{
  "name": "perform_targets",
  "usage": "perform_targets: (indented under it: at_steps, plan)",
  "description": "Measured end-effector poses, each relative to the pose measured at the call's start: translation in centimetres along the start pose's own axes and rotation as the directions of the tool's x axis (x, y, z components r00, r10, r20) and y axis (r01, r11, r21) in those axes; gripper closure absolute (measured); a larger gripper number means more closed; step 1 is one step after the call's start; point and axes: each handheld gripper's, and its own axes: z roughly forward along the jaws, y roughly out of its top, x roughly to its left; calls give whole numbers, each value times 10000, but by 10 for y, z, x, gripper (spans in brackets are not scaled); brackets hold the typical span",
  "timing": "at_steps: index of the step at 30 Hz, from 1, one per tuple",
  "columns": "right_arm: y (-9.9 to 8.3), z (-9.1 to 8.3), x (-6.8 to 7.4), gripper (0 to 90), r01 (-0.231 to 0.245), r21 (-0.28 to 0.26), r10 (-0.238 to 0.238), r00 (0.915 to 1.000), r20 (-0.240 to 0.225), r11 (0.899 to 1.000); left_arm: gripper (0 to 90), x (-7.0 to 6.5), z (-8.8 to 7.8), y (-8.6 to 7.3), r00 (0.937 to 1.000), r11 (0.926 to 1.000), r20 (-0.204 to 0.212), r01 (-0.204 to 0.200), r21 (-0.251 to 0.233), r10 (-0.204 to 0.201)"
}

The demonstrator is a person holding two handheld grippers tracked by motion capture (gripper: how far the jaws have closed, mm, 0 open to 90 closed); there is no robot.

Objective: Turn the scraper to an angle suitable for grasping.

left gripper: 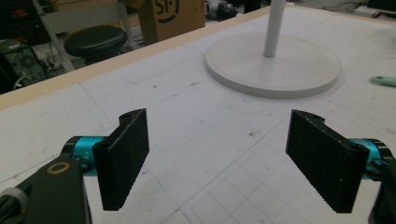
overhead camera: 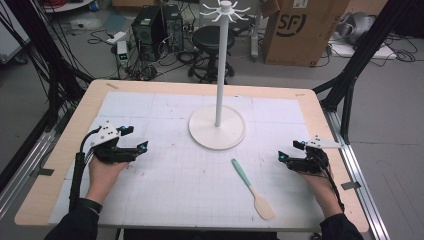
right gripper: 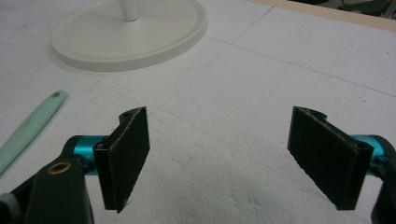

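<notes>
High view shows the left gripper [overhead camera: 134,138] and right gripper [overhead camera: 290,151] with fingers released, both empty, spatula [overhead camera: 252,189] lying on the desk [overhead camera: 170,185] between them.

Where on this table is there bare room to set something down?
Bare: between the left gripper and the stand base, and the far corners beside it. Tighter: between the spatula and the right gripper.
</notes>
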Motion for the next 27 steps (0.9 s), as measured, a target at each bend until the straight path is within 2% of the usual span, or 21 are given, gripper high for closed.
perform_targets:
  at_steps: [12, 16, 20, 27]
  plan:
    - [-1, -1, 3, 199, 148, 135, -150, 9998, 161, 9998, 214, 1, -2, -3, 9994, 9991, 52, 333, 274, -334]
    - [-1, -1, 3, 199, 158, 90, -159, 9998, 145, 9998, 214, 0, -2, -3, 9998, 9994, -77, 201, 273, -199]
    - [-2, 0, 2, 197, 108, 179, -109, 9999, 88, 9998, 212, 1, -1, -5, 9997, 9984, -60, 221, 515, -218]
    - [-2, 1, 3, 197, 178, 198, -178, 9998, 35, 9996, 211, 0, -1, -6, 9998, 9988, -102, 161, 454, -156]
